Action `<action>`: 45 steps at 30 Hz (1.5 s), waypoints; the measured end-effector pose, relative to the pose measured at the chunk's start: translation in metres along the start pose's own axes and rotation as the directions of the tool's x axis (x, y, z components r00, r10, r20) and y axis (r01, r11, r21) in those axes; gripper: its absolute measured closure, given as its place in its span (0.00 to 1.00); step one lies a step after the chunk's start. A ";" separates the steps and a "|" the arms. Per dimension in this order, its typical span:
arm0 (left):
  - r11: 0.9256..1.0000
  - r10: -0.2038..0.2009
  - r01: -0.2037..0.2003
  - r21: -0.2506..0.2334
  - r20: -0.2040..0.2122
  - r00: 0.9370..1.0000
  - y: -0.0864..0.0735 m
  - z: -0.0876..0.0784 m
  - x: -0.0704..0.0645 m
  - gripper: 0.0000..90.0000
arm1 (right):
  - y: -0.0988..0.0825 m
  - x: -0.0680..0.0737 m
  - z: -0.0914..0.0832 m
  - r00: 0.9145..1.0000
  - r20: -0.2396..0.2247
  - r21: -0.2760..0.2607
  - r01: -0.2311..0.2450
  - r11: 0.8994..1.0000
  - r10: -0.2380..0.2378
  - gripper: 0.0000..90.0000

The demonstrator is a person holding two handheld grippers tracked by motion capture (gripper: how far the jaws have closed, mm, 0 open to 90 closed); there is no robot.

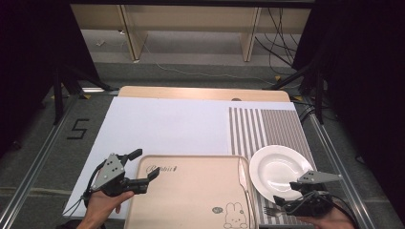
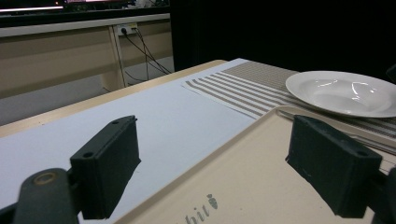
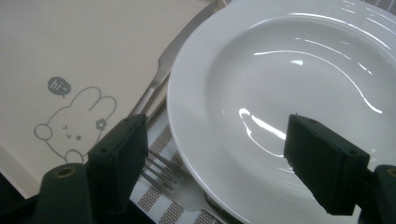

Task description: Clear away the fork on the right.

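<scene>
A beige tray (image 1: 191, 191) with a rabbit print lies at the table's near edge. To its right a white plate (image 1: 279, 169) rests on a striped placemat (image 1: 267, 126). My left gripper (image 1: 145, 164) is open, its jaws straddling the tray's left rim; in the left gripper view the left gripper (image 2: 215, 140) has nothing between its pads. My right gripper (image 1: 292, 192) is open at the plate's near edge. In the right gripper view the right gripper (image 3: 215, 135) has one jaw above the plate (image 3: 289, 60) and the other above a fork (image 3: 173, 182) that pokes out from under it.
A knife (image 1: 243, 176) lies along the tray's right edge, beside the plate. A white sheet (image 1: 162, 126) covers the table's left and middle. Metal rails run along both sides of the table, and black stands and cables are on the floor behind.
</scene>
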State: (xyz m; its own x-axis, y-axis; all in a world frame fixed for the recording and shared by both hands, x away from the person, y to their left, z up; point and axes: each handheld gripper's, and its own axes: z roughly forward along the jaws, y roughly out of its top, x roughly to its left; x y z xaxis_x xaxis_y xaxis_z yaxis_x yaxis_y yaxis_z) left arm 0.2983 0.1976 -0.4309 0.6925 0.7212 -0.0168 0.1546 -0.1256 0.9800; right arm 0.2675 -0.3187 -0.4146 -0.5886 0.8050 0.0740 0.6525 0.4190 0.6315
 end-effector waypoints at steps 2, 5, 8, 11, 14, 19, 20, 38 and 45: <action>1.000 0.001 -0.001 0.002 -0.001 1.000 0.000 0.000 0.000 0.18 | -0.002 -0.003 -0.003 1.000 0.024 -0.006 -0.014 1.000 0.014 0.26; 1.000 -0.001 0.001 -0.001 -0.002 1.000 0.000 0.000 0.000 0.18 | -0.005 -0.008 -0.008 0.999 0.031 0.003 -0.015 1.000 0.015 0.26; 1.000 -0.002 0.002 -0.001 -0.004 1.000 0.000 0.000 0.000 0.18 | -0.009 -0.010 -0.012 0.998 0.053 -0.014 -0.016 1.000 0.017 0.26; 1.000 -0.002 0.002 0.000 -0.004 1.000 0.000 0.000 0.001 0.18 | -0.013 -0.012 -0.017 0.997 0.076 0.008 -0.020 1.000 0.020 0.26; 1.000 -0.005 0.005 0.001 -0.003 1.000 0.000 0.000 0.001 0.18 | -0.015 -0.013 -0.020 0.993 0.105 0.046 -0.052 0.998 0.047 0.26; 1.000 -0.005 0.005 0.000 -0.001 1.000 0.000 0.000 0.001 0.18 | -0.020 -0.018 -0.019 0.993 0.109 0.061 -0.059 0.996 0.052 0.26; 1.000 -0.005 0.005 0.000 -0.003 1.000 0.000 0.000 0.001 0.18 | -0.021 -0.019 -0.020 0.992 0.120 0.066 -0.051 0.996 0.043 0.26; 1.000 -0.006 0.006 -0.002 -0.004 1.000 0.000 0.000 0.001 0.18 | -0.035 -0.028 -0.023 0.981 0.158 0.226 -0.145 0.963 0.111 0.28; 1.000 -0.001 0.001 0.001 -0.003 1.000 0.000 0.000 0.001 0.18 | -0.042 -0.031 -0.014 0.984 0.132 0.236 -0.146 0.961 0.117 0.28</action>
State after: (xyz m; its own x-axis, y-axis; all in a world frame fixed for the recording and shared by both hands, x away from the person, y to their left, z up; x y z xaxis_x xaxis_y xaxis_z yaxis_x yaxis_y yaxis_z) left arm 0.2990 0.1981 -0.4306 0.6905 0.7231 -0.0175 0.1562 -0.1254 0.9797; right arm 0.2516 -0.3672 -0.4331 -0.4397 0.8970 0.0448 0.8254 0.3840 0.4139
